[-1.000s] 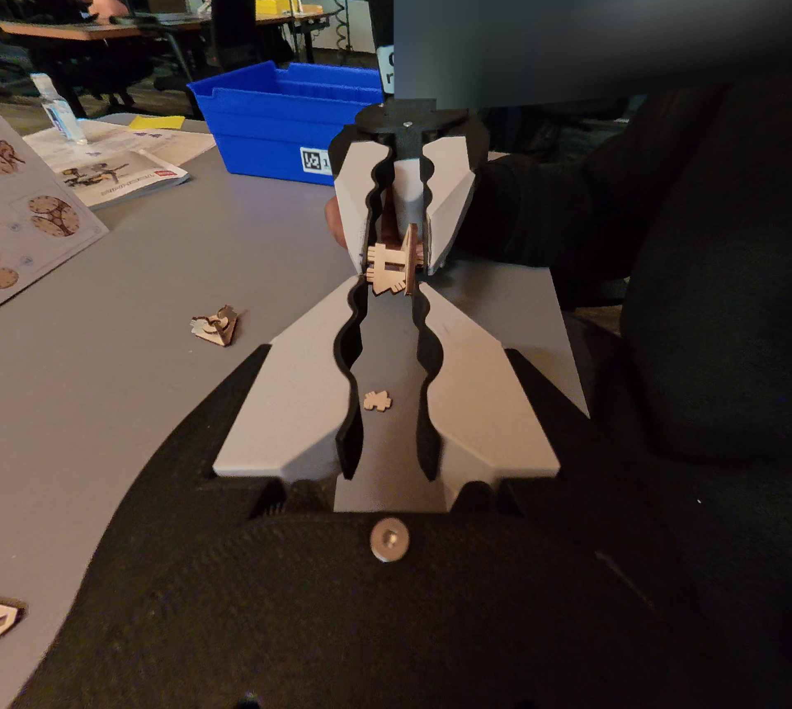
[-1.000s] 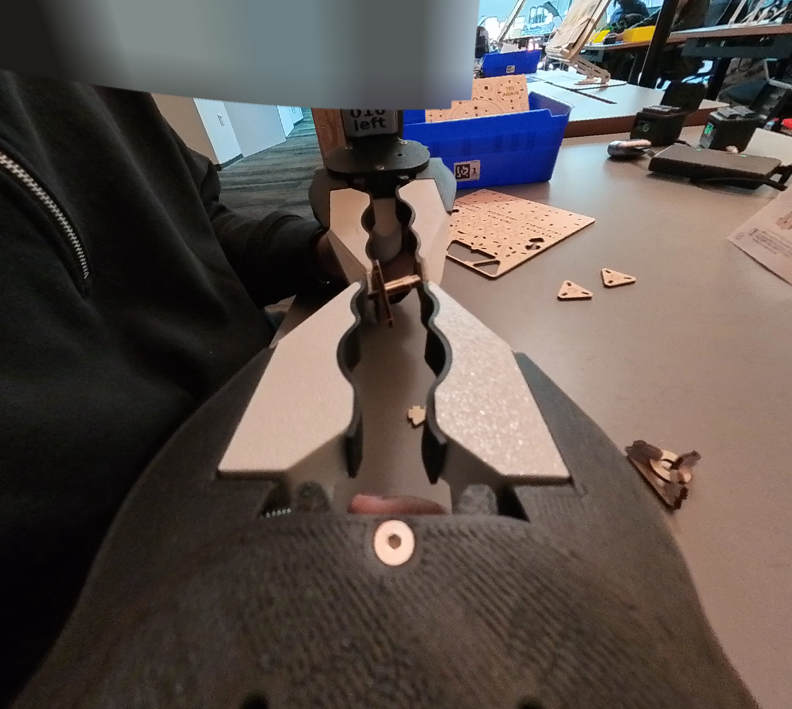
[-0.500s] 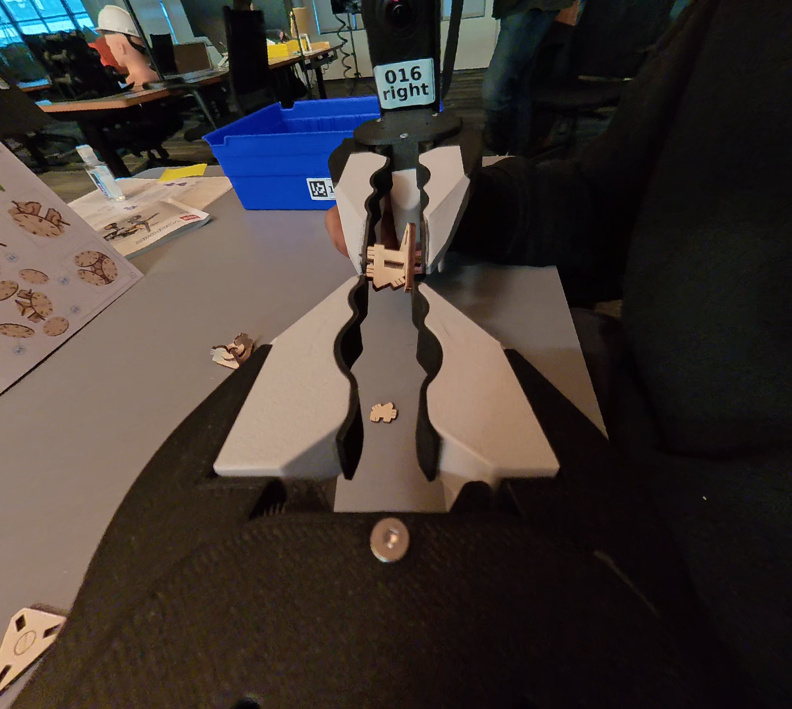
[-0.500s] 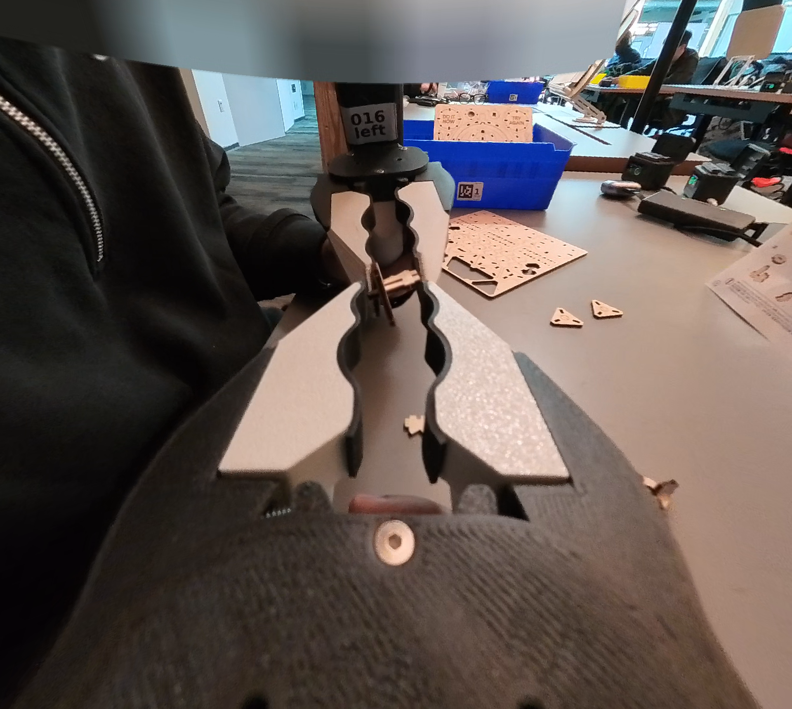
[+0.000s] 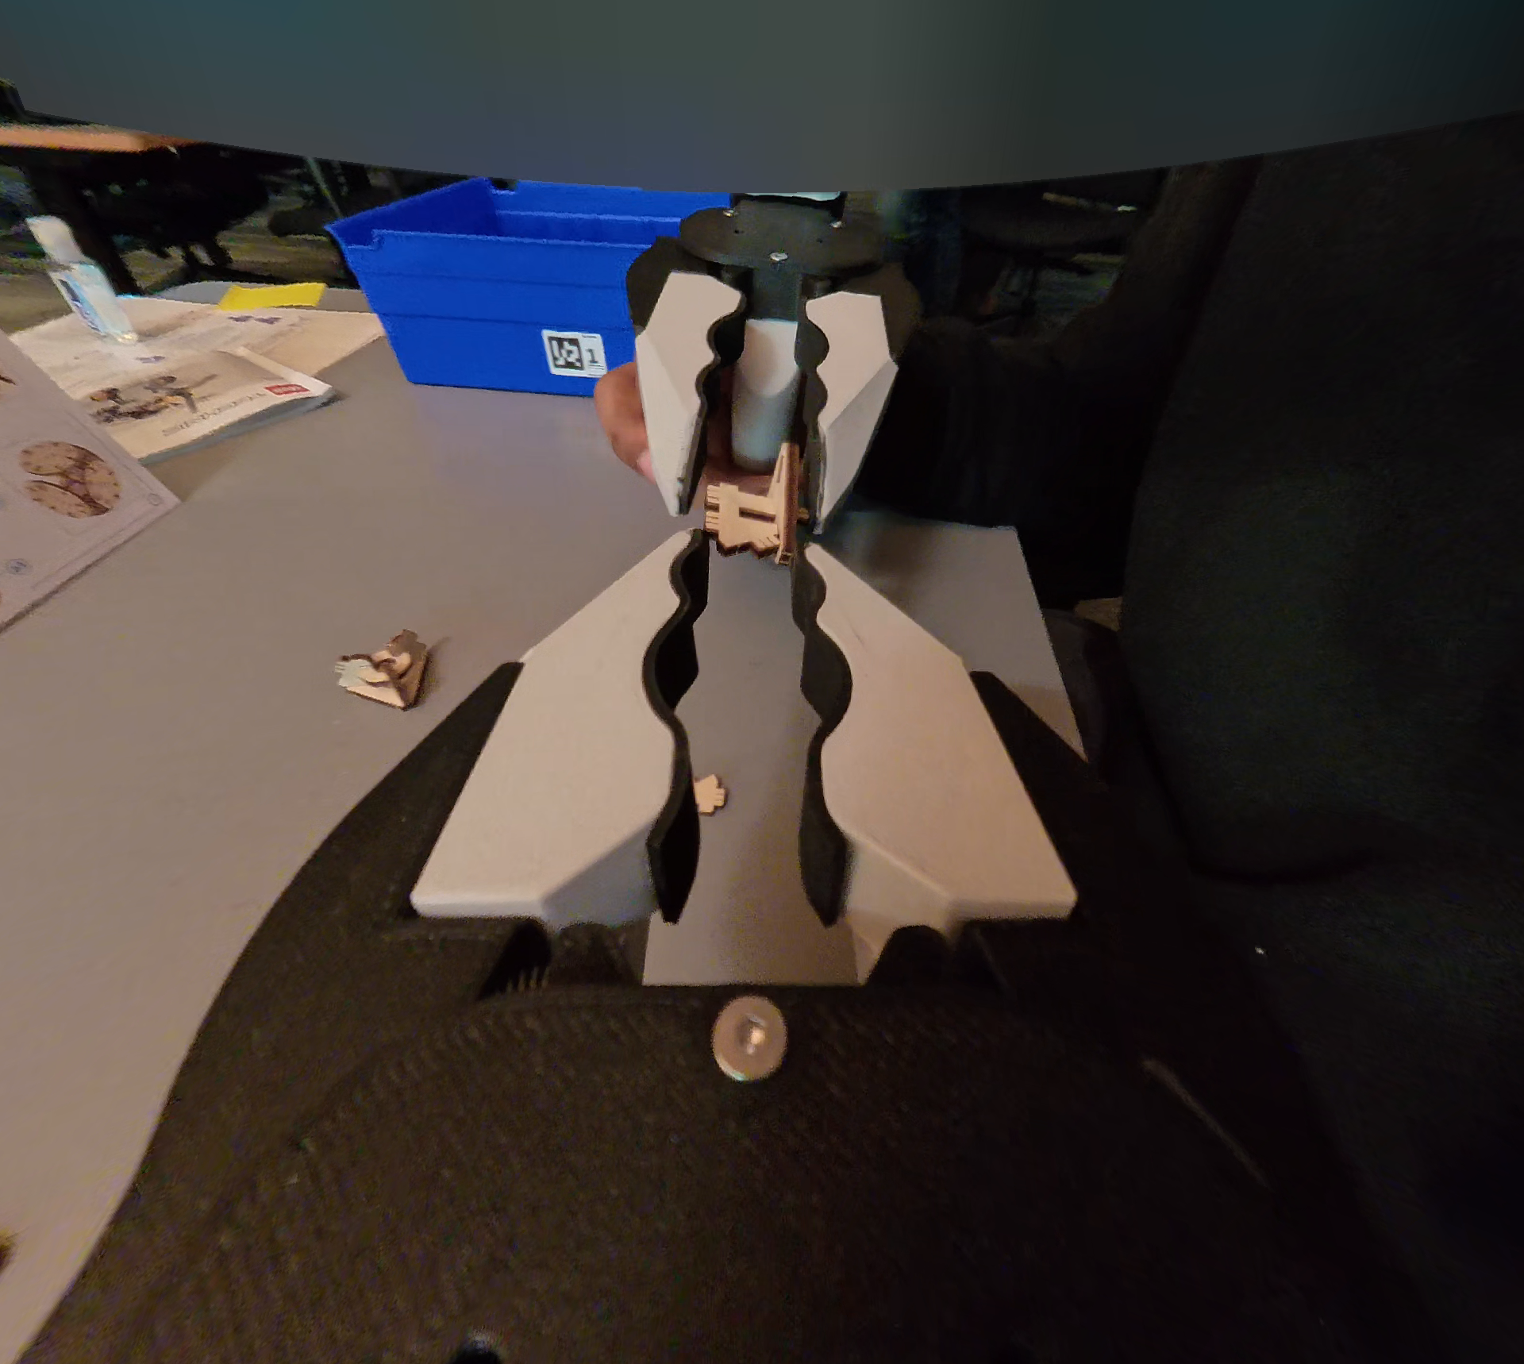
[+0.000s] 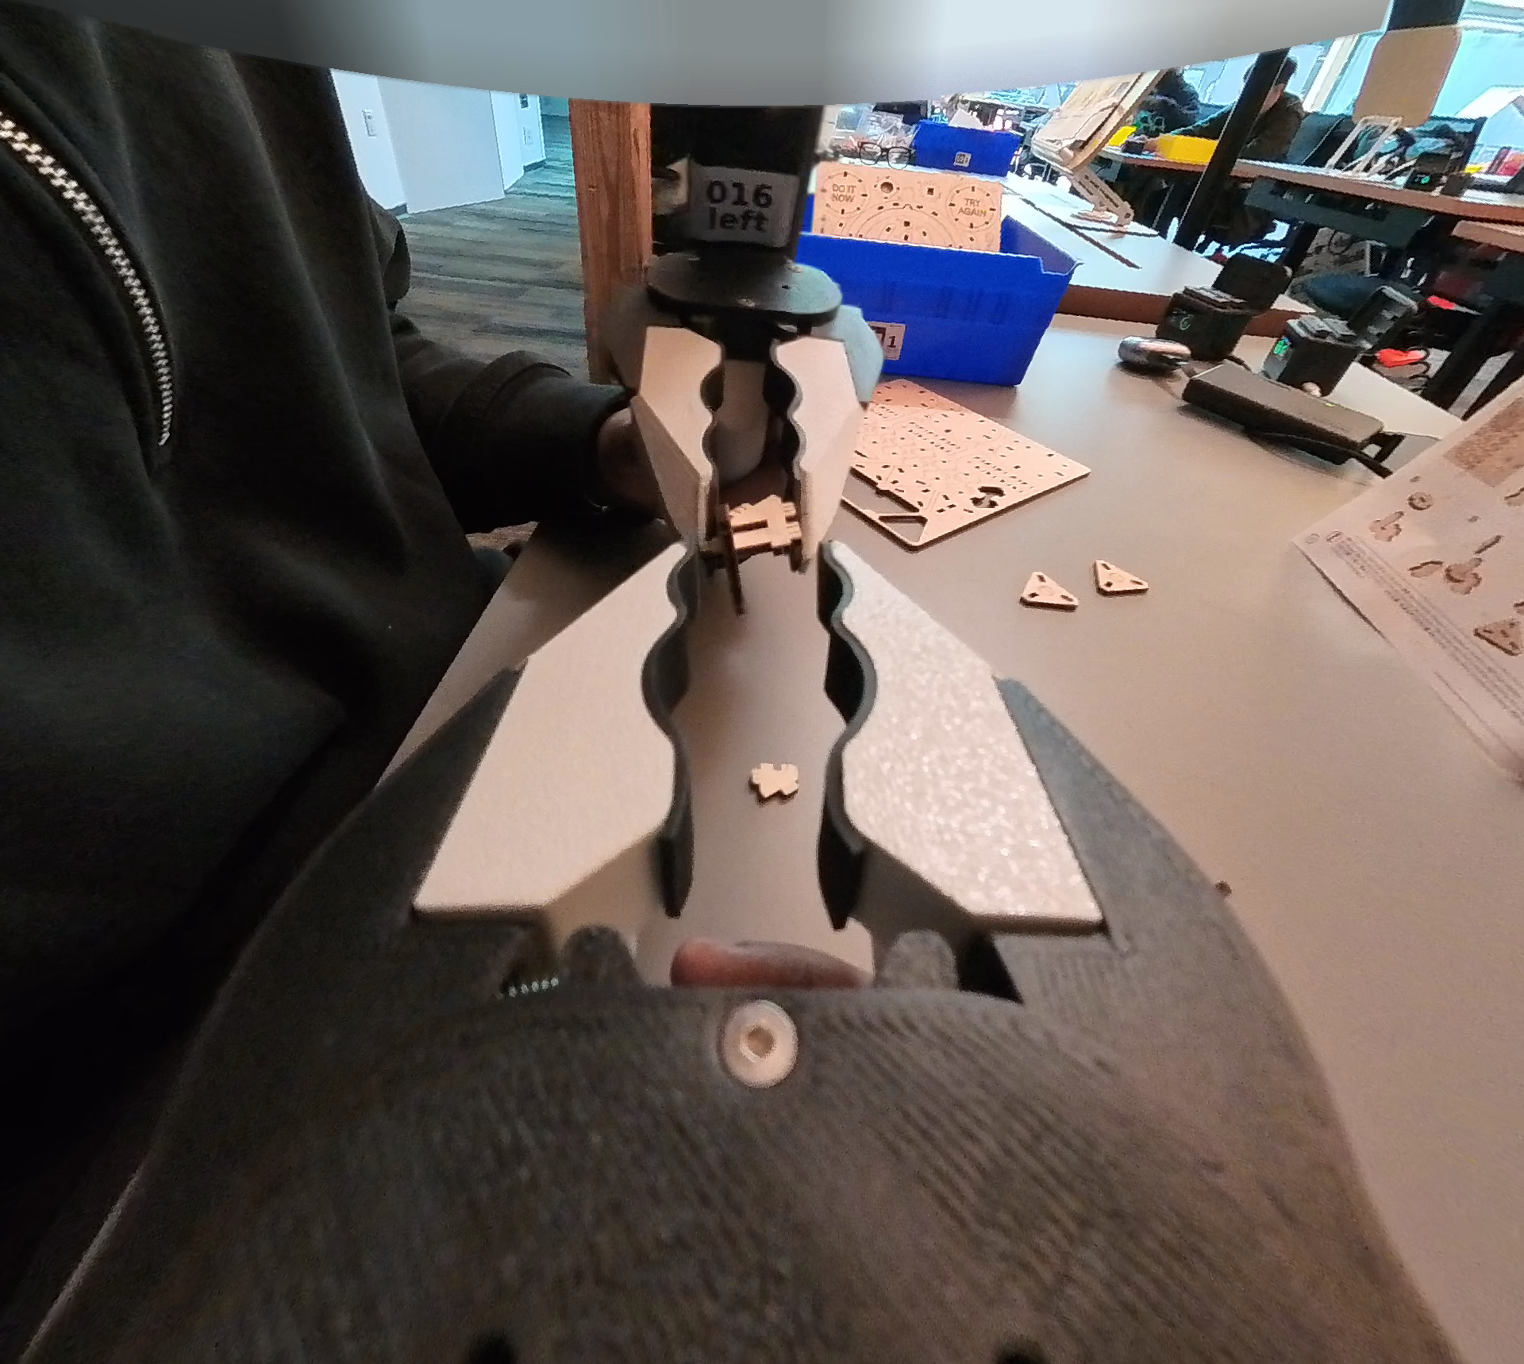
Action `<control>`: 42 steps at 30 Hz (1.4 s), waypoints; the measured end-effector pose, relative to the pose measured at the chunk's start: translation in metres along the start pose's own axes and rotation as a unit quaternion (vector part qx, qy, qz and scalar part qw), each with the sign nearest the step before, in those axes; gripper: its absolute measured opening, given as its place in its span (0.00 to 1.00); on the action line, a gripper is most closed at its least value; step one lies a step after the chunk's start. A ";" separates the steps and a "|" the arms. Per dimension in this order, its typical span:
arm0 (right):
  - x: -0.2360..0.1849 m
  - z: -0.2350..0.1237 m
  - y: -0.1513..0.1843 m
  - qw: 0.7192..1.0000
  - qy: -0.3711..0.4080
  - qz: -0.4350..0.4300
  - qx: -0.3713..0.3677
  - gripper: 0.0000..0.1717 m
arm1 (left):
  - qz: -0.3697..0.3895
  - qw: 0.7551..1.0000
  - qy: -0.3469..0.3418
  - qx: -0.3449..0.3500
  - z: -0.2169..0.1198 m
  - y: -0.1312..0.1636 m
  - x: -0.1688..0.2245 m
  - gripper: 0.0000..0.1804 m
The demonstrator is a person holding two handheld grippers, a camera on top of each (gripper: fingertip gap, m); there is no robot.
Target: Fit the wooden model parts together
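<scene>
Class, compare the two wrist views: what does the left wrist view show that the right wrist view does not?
Left only: a clear bottle and a booklet. Right only: a perforated wooden sheet, two wooden triangles and a black power brick. Both: the blue bin, the wooden assembly, a loose wooden piece and the grey table.

The grey worktop (image 6: pixel 1154 664) carries a blue bin (image 6: pixel 948 310) at its far side, a perforated wooden sheet (image 6: pixel 973 466), two small wooden triangles (image 6: pixel 1080 582), a tiny wooden cutout (image 6: pixel 773 782), printed instruction sheets (image 5: pixel 165 384) and a black adapter (image 6: pixel 1278 409).
</scene>
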State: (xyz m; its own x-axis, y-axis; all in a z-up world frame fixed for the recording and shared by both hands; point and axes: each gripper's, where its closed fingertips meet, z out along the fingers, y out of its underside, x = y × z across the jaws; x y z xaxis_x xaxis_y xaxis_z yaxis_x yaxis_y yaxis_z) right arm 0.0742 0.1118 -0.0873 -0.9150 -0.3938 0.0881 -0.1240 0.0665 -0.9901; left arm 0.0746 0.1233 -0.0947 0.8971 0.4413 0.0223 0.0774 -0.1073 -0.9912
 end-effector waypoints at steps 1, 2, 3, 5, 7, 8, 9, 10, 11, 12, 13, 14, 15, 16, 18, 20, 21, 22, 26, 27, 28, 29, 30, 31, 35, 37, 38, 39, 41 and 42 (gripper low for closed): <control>-0.001 0.000 0.000 1.000 -0.002 0.001 -0.001 0.16 | -0.014 1.000 0.010 0.001 0.000 0.000 0.001 0.09; -0.002 0.000 0.000 1.000 -0.006 0.003 0.000 0.15 | -0.027 0.999 0.021 0.003 0.000 0.001 0.002 0.09; -0.003 0.001 0.000 1.000 -0.009 0.006 0.000 0.15 | -0.041 0.999 0.032 0.005 0.000 0.000 0.003 0.09; -0.003 0.001 0.001 1.000 -0.012 0.011 -0.001 0.14 | -0.066 0.997 0.044 0.009 0.000 0.001 0.002 0.09; -0.003 0.002 0.002 1.000 -0.017 0.022 0.000 0.13 | -0.096 0.993 0.063 0.012 0.000 0.001 0.003 0.09; -0.003 0.002 0.001 0.999 -0.020 0.026 0.003 0.13 | -0.107 0.992 0.071 0.014 -0.001 0.000 0.003 0.09; -0.004 0.001 0.000 0.999 -0.022 0.029 0.005 0.13 | -0.111 0.991 0.075 0.015 -0.001 0.000 0.004 0.09; -0.004 0.001 0.000 0.999 -0.024 0.028 0.007 0.13 | -0.106 0.991 0.075 0.015 -0.001 0.000 0.004 0.09; -0.004 0.001 -0.001 0.999 -0.023 0.021 0.008 0.13 | -0.094 0.993 0.070 0.015 0.000 0.000 0.005 0.09; -0.005 0.001 -0.002 1.000 -0.021 0.010 0.009 0.13 | -0.077 0.995 0.062 0.014 0.000 0.000 0.005 0.09; -0.006 0.000 -0.004 1.000 -0.018 -0.002 0.011 0.13 | -0.058 0.997 0.054 0.013 0.000 0.000 0.005 0.09; -0.006 0.000 -0.006 1.000 -0.014 -0.014 0.013 0.13 | -0.041 0.998 0.047 0.011 0.000 0.001 0.006 0.09; -0.007 0.000 -0.007 0.999 -0.008 -0.028 0.012 0.13 | -0.030 0.999 0.041 0.010 0.000 0.001 0.006 0.09; -0.008 0.000 -0.008 0.999 -0.001 -0.045 0.008 0.13 | -0.025 0.999 0.039 0.010 0.000 0.000 0.006 0.09; -0.009 0.001 -0.009 0.997 0.014 -0.079 0.000 0.13 | -0.025 0.999 0.044 0.013 -0.001 -0.001 0.007 0.08; -0.011 0.002 -0.011 0.994 0.025 -0.106 -0.004 0.13 | -0.021 0.998 0.050 0.018 -0.002 -0.003 0.010 0.08; -0.012 0.002 -0.011 0.993 0.029 -0.118 -0.008 0.13 | -0.017 0.998 0.052 0.018 -0.002 -0.003 0.011 0.07; -0.012 0.002 -0.011 0.991 0.033 -0.128 -0.014 0.13 | -0.013 0.999 0.050 0.016 -0.001 -0.003 0.011 0.07; -0.012 0.000 -0.009 0.989 0.039 -0.141 -0.022 0.13 | 0.002 0.999 0.040 0.008 0.000 -0.001 0.010 0.07; -0.012 0.000 -0.008 0.989 0.040 -0.142 -0.023 0.13 | 0.003 0.999 0.037 0.006 0.001 0.000 0.010 0.08; -0.012 0.000 -0.008 0.989 0.040 -0.142 -0.024 0.13 | 0.004 0.999 0.033 0.006 0.001 0.000 0.009 0.09; -0.012 -0.001 -0.008 0.989 0.040 -0.139 -0.024 0.13 | 0.003 1.000 0.028 0.007 0.001 0.000 0.007 0.11; -0.011 -0.001 -0.008 0.990 0.039 -0.134 -0.024 0.13 | 0.001 1.000 0.024 0.009 0.001 0.000 0.005 0.12; -0.011 -0.001 -0.008 0.991 0.037 -0.126 -0.024 0.13 | 0.000 1.000 0.021 0.010 0.001 -0.001 0.004 0.13; -0.009 0.000 -0.007 0.995 0.027 -0.090 -0.023 0.13 | -0.003 1.000 0.017 0.011 0.002 -0.001 0.002 0.14; -0.008 0.001 -0.004 0.997 0.020 -0.069 -0.022 0.13 | -0.001 1.000 0.020 0.009 0.002 0.000 0.004 0.11; -0.008 0.002 -0.003 0.998 0.015 -0.057 -0.022 0.13 | -0.001 1.000 0.024 0.007 0.002 0.001 0.005 0.09; -0.008 0.002 -0.002 0.999 0.008 -0.044 -0.020 0.13 | -0.003 1.000 0.025 0.005 0.002 0.002 0.005 0.09; -0.009 0.002 -0.002 1.000 -0.005 -0.015 -0.013 0.13 | -0.013 0.999 0.033 0.005 0.002 0.002 0.006 0.09; -0.009 0.002 -0.002 1.000 -0.011 -0.001 -0.011 0.13 | -0.019 0.999 0.037 0.006 0.002 0.002 0.006 0.09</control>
State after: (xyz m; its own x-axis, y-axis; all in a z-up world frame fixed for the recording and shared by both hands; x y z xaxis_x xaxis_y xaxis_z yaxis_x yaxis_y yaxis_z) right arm 0.0833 0.1130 -0.0860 -0.9064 -0.4133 0.0876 -0.1345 0.0858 -0.9872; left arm 0.0795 0.1279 -0.0969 0.9230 0.3785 0.0694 0.1079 -0.0814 -0.9908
